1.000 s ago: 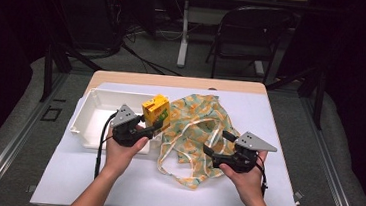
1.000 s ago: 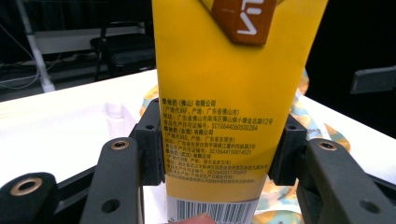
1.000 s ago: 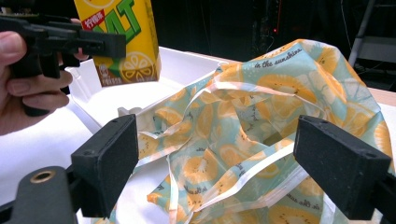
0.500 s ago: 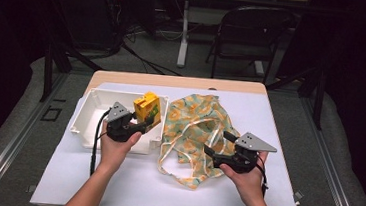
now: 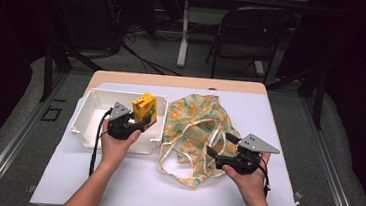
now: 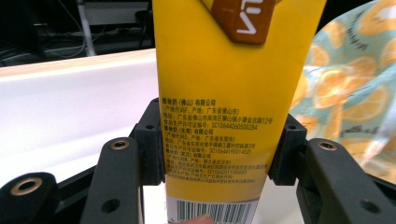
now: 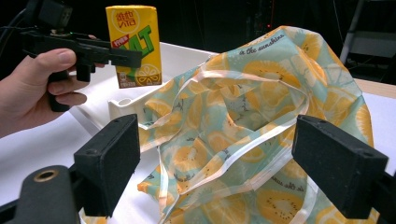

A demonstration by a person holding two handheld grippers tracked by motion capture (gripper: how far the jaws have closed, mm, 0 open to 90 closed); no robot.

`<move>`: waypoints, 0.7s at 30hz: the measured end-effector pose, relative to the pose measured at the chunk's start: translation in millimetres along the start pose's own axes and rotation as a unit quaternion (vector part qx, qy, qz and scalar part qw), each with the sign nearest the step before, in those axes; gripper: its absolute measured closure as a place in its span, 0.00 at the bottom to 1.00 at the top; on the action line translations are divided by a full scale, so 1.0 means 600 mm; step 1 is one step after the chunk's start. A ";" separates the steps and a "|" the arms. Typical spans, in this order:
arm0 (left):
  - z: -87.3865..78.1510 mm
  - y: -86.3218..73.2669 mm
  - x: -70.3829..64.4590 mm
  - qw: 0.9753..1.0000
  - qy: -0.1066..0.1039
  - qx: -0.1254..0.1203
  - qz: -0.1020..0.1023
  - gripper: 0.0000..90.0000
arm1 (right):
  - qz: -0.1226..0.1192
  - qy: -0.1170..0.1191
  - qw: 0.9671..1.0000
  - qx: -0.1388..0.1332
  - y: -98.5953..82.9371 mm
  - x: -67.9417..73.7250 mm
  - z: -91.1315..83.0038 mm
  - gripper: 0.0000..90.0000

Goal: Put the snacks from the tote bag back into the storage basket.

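Carton (image 6: 238,93) of yellow lemon tea stands upright, clamped in my left gripper's (image 5: 141,124) jaws above the white tray (image 5: 89,120). My right gripper (image 5: 216,155), jaws wide and empty, faces the orange-print bag (image 7: 261,140); the bag lies beside the carton, towards my right jaws.

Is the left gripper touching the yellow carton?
Touching: the left gripper view shows both fingers pressed against the sides of the carton.

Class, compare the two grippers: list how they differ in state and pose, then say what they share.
The left gripper is shut on the yellow carton; the right gripper is open and holds nothing. The left is raised over the white tray; the right points at the orange-print bag. Both have black jaws and a grey plate.
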State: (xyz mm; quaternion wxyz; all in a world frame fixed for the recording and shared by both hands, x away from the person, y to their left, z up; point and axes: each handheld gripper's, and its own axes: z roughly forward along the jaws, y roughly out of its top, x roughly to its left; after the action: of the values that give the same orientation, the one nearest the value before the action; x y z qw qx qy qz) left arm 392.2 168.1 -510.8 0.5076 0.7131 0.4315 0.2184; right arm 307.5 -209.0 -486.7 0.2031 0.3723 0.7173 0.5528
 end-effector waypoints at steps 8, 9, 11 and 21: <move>0.021 -0.007 0.006 1.000 0.006 0.009 -0.001 0.56 | 0.000 0.000 1.000 0.002 -0.001 -0.002 0.000 0.16; 0.024 -0.007 0.006 1.000 0.006 0.011 0.000 0.56 | 0.001 -0.001 1.000 0.001 -0.001 -0.002 0.000 0.16; 0.028 -0.009 0.006 1.000 0.007 0.014 0.002 0.56 | 0.000 -0.003 1.000 0.003 -0.001 -0.004 -0.001 0.16; 0.047 -0.009 0.014 1.000 0.015 0.026 0.003 0.56 | 0.007 -0.010 1.000 -0.003 -0.002 -0.010 -0.003 0.16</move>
State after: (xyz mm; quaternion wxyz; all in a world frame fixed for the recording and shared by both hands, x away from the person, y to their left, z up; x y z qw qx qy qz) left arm 415.9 160.6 -527.7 0.4819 0.7237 0.4426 0.2193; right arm 309.6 -214.6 -488.1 0.2073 0.3820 0.7111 0.5527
